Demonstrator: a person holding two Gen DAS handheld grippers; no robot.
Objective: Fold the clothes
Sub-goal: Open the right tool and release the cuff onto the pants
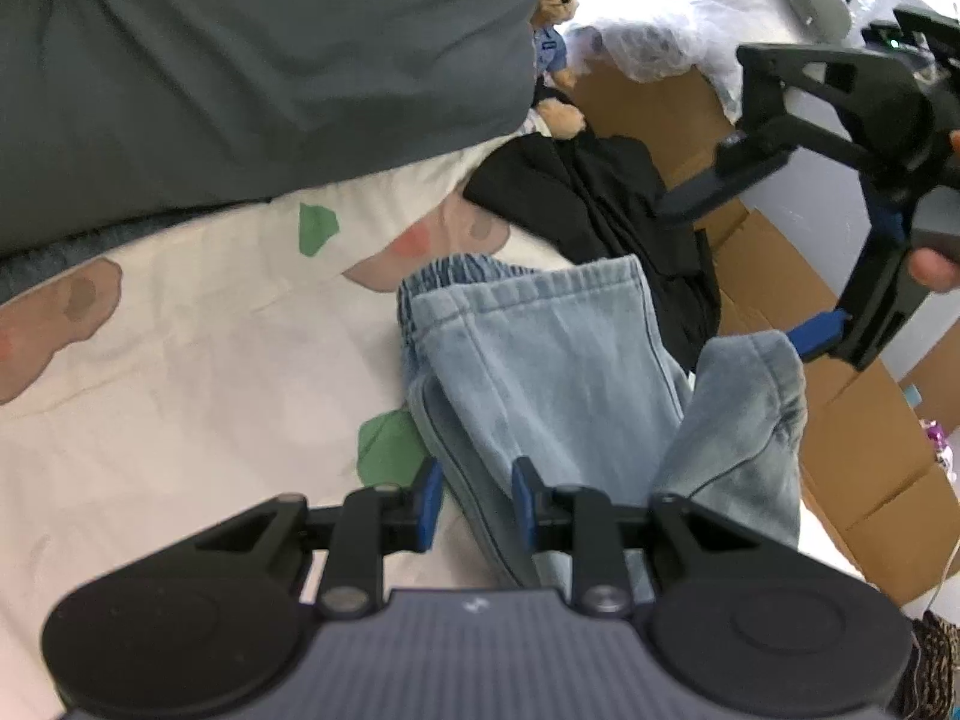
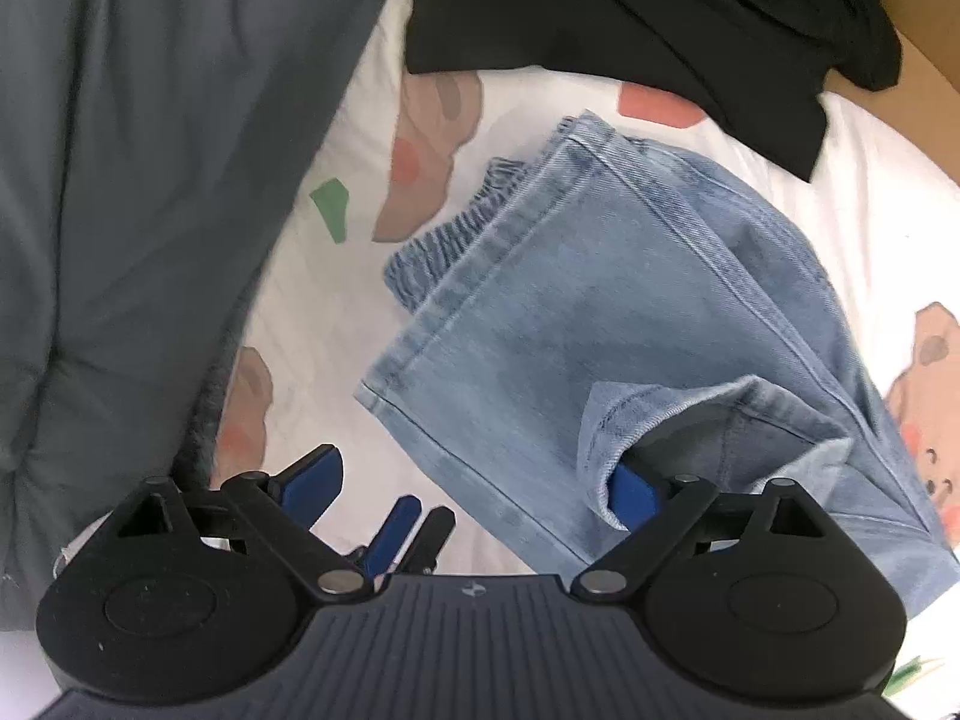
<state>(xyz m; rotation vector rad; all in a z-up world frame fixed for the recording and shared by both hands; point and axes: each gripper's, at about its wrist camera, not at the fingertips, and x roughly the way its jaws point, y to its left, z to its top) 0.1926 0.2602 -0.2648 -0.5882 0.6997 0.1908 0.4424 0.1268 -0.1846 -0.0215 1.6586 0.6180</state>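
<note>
**Fingers hooked in a cuff: the fold could come undone**

Fingers first. The left fingers (image 1: 429, 504) look closed on a thick folded ridge at the near end of the jeans (image 1: 540, 348), with denim filling the gap between the two blue pads. The right fingers (image 2: 630, 495) stand wide open and grip nothing, but one of them is tucked inside the cuff (image 2: 660, 414) of the top trouser leg. Its partner hangs over the bed sheet (image 2: 336, 324), just off the jeans' near hem.

The jeans lie folded on the bed, with the elastic waistband peeking out at their far end.

The biggest risk, to my eye, is that hooked finger. If the right hand lifts or swings away without first sliding clear, the cuff will ride up with it. That would peel the top leg back and spoil the fold.

The left hold carries a second risk. A pull on that ridge while the far end lies loose would drag the whole stack askew across the sheet.

A black garment (image 2: 660, 12) lies just beyond the jeans' far end, seemingly touching them. A sweep in that direction could catch it and bundle the two together.
</note>
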